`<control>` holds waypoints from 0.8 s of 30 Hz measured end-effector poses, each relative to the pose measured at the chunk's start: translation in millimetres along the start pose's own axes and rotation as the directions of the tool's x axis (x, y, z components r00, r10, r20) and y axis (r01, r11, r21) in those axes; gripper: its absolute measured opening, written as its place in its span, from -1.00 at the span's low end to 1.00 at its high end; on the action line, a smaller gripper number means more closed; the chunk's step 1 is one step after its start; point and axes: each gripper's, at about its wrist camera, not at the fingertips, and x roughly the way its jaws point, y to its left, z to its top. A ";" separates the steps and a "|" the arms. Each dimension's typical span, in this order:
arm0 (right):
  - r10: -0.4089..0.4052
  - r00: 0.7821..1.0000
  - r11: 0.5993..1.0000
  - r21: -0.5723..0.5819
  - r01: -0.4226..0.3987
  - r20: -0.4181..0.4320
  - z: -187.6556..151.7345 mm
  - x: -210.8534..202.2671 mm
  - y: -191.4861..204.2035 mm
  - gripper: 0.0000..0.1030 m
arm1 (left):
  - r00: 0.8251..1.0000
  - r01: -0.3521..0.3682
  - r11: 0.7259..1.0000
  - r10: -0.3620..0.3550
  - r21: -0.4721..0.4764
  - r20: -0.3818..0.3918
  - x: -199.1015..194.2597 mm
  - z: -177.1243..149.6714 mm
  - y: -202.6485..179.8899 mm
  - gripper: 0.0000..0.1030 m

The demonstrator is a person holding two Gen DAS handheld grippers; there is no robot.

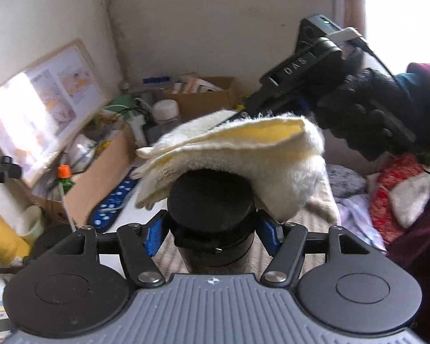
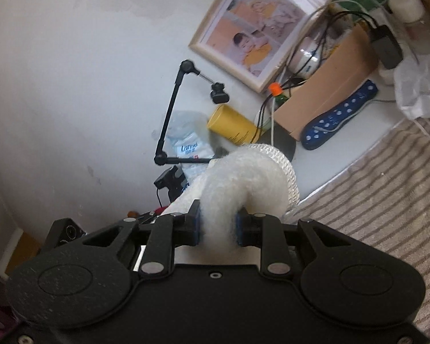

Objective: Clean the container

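My left gripper point(image 1: 212, 229) is shut on a black cylindrical container point(image 1: 210, 200), held upright with its lid toward the camera. A folded white and yellow cloth point(image 1: 243, 146) lies draped over the top of the lid. My right gripper point(image 2: 218, 229) is shut on that cloth point(image 2: 243, 180), which bulges out between its blue pads. In the left wrist view the right gripper's black body comes in from the upper right, held by a black-gloved hand point(image 1: 364, 114); its fingertips are hidden behind the cloth.
A cluttered white table holds cardboard boxes point(image 1: 100, 172), a framed picture point(image 2: 261, 28), a yellow tube point(image 2: 232, 124), a blue power strip point(image 2: 338, 114), cables and a black articulated arm point(image 2: 169, 109). A striped cloth point(image 2: 387, 186) covers the near surface. Clothes point(image 1: 392, 189) are piled at the right.
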 end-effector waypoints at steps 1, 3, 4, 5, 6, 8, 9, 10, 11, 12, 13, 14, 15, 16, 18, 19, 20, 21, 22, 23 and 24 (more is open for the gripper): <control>0.000 1.000 1.000 0.005 0.000 0.001 -0.4 -2.5 -1.9 -0.56 | 1.000 -0.020 1.000 0.020 -0.023 -0.012 2.0 -0.1 -2.6 0.32; 0.002 1.000 1.000 0.014 -0.002 0.000 -1.2 -4.8 -5.0 -0.56 | 0.997 -0.069 0.994 0.065 -0.089 -0.049 7.7 -1.6 -6.9 0.39; 0.003 1.000 1.000 0.016 -0.003 -0.002 -1.5 -4.7 -6.0 -0.55 | 0.994 -0.101 0.987 0.094 -0.123 -0.061 9.5 -2.6 -8.8 0.39; 0.007 1.000 1.000 0.017 -0.007 -0.005 -2.0 -4.5 -7.0 -0.55 | 0.991 -0.123 0.979 0.113 -0.161 -0.071 10.5 -3.5 -9.4 0.39; 0.011 1.000 1.000 0.019 -0.011 -0.009 -2.4 -4.4 -8.1 -0.55 | 0.989 -0.139 0.967 0.124 -0.214 -0.081 11.0 -4.8 -9.4 0.39; 0.021 1.000 0.999 0.026 -0.021 -0.016 -2.0 -3.9 -9.8 -0.55 | 0.990 -0.141 0.938 0.126 -0.318 -0.067 9.3 -7.7 -7.1 0.39; 0.030 0.999 0.999 0.028 -0.030 -0.018 -1.1 -4.4 -10.2 -0.55 | 0.990 -0.139 0.926 0.128 -0.352 -0.054 8.6 -8.7 -6.8 0.39; 0.040 0.999 0.999 0.030 -0.039 -0.019 0.0 -5.0 -10.4 -0.55 | 0.989 -0.145 0.923 0.139 -0.356 -0.042 7.8 -9.0 -8.0 0.39; 0.050 0.999 0.998 0.032 -0.049 -0.020 1.0 -5.5 -10.6 -0.55 | 0.988 -0.152 0.920 0.151 -0.361 -0.031 7.1 -9.2 -9.2 0.39; 0.056 0.998 0.998 0.033 -0.055 -0.012 3.5 -8.3 -11.4 -0.55 | 0.987 -0.158 0.918 0.161 -0.363 -0.021 6.1 -9.3 -10.0 0.27; 0.061 0.998 0.998 0.034 -0.061 -0.002 6.2 -11.5 -12.2 -0.55 | 0.986 -0.159 0.921 0.163 -0.355 -0.018 4.9 -8.9 -9.5 0.24; 0.066 0.998 0.997 0.034 -0.067 0.008 9.0 -14.7 -13.1 -0.55 | 0.988 -0.149 0.930 0.152 -0.336 -0.016 4.2 -8.6 -8.1 0.24; 0.072 0.997 0.997 0.035 -0.072 0.019 11.8 -17.9 -13.9 -0.55 | 0.991 -0.127 0.946 0.130 -0.298 -0.011 4.1 -8.5 -6.1 0.23; 0.077 0.997 0.996 0.035 -0.078 0.029 14.5 -21.0 -14.8 -0.55 | 0.995 -0.094 0.964 0.097 -0.248 0.000 4.6 -8.6 -3.2 0.23; 0.061 0.998 0.998 -0.008 -0.061 0.018 21.3 -25.5 -12.4 -0.55 | 1.000 -0.022 0.990 0.025 -0.139 0.019 5.9 -9.0 2.3 0.23; 0.048 0.999 0.998 -0.039 -0.048 0.006 25.0 -27.1 -10.2 -0.55 | 0.999 0.024 0.997 -0.021 -0.076 0.029 6.8 -9.9 4.6 0.23; 0.038 0.999 0.997 -0.067 -0.038 -0.006 28.2 -27.4 -8.6 -0.55 | 0.998 0.062 0.997 -0.060 -0.041 0.032 7.6 -10.2 8.2 0.23; 0.032 0.999 0.996 -0.082 -0.033 -0.014 30.9 -27.3 -8.0 -0.54 | 0.995 0.092 0.995 -0.091 -0.032 0.027 8.7 -9.3 13.0 0.24; 0.027 0.999 0.995 -0.096 -0.028 -0.018 34.1 -27.1 -7.7 -0.54 | 0.995 0.103 0.994 -0.102 -0.035 0.019 9.8 -7.3 16.5 0.24; 0.022 1.000 0.993 -0.112 -0.024 -0.021 36.5 -26.8 -6.9 -0.54 | 0.996 0.093 0.995 -0.092 -0.046 0.009 10.8 -4.0 18.5 0.26; 0.018 1.000 0.992 -0.127 -0.020 -0.022 38.7 -26.6 -6.1 -0.54 | 0.997 0.076 0.995 -0.076 -0.061 0.004 11.3 -1.0 19.5 0.33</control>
